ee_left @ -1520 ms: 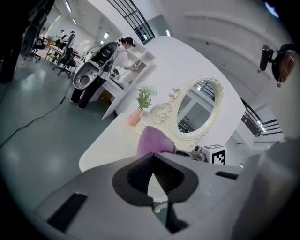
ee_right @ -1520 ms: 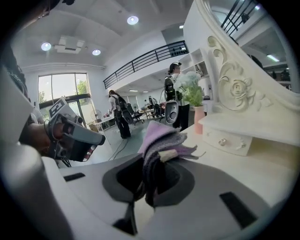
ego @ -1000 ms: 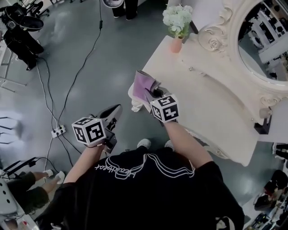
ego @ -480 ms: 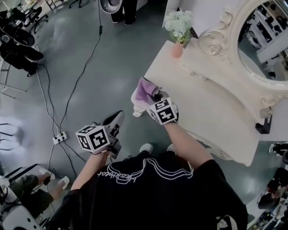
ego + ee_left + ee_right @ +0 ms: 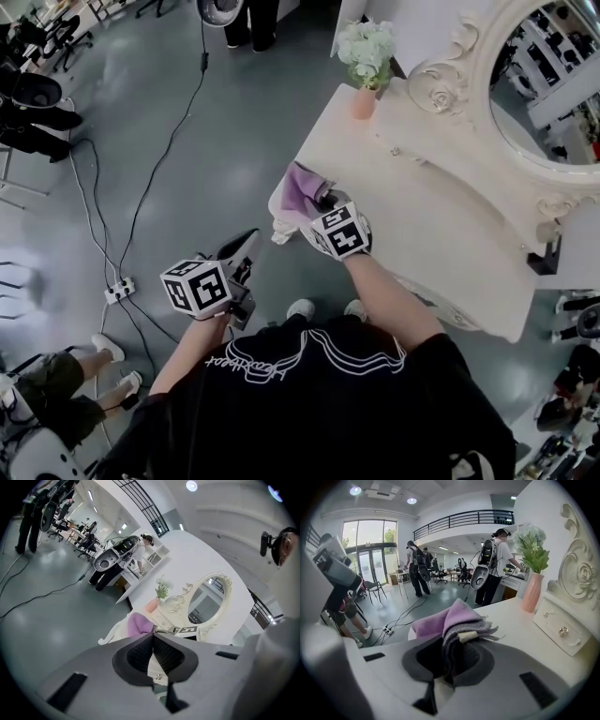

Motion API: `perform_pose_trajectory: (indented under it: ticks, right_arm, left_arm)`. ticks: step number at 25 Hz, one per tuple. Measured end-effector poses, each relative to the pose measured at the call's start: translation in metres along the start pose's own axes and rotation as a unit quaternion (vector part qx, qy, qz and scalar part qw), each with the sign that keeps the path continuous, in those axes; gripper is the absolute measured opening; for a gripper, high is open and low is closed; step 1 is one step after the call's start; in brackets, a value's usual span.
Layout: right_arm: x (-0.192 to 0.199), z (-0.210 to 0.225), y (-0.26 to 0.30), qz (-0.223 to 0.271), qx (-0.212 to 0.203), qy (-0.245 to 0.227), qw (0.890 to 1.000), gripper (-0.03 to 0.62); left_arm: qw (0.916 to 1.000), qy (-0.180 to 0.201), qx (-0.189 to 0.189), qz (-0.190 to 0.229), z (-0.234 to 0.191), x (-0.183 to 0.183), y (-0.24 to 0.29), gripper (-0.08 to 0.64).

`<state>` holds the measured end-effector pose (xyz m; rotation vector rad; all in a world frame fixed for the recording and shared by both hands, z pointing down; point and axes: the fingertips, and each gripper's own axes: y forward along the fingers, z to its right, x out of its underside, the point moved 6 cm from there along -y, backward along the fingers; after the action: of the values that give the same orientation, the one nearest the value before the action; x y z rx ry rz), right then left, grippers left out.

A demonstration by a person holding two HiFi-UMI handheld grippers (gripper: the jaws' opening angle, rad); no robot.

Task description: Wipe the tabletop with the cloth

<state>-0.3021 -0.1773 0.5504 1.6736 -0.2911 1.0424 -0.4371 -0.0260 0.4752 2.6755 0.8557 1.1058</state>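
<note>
One pink vase (image 5: 364,102) with white flowers (image 5: 367,42); right tongs (image 5: 457,641) clenched on purple cloth (image 5: 454,616), left tongs (image 5: 152,637) closed, empty

The cloth (image 5: 302,187) was lilac with greyer folds, the tabletop (image 5: 441,234) cream. The vase (image 5: 364,101) was salmon pink, its flowers (image 5: 367,45) white and green. The marker cubes (image 5: 197,286) bore black-and-white squares.

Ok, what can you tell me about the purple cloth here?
The cloth is lilac, soft and towel-like, bunched into folds with a greyer, frayed edge. The right gripper is shut on it, and the folds stick up past the jaws. It sits at the edge of the cream table, near a corner.
</note>
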Motion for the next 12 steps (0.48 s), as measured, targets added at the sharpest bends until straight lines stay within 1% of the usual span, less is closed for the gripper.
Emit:
perform_pose_trajectory:
  ticks: [8, 12]
  right_arm:
    - [0.012, 0.010, -0.012, -0.012, 0.008, 0.011, 1.000, 0.051]
    - [0.017, 0.012, -0.020, -0.015, 0.016, 0.016, 1.000, 0.051]
  left_arm:
    - [0.9997, 0.009, 0.017, -0.014, 0.010, 0.001, 0.014, 0.005]
    - [0.9994, 0.008, 0.025, -0.024, 0.012, 0.002, 0.020, 0.005]
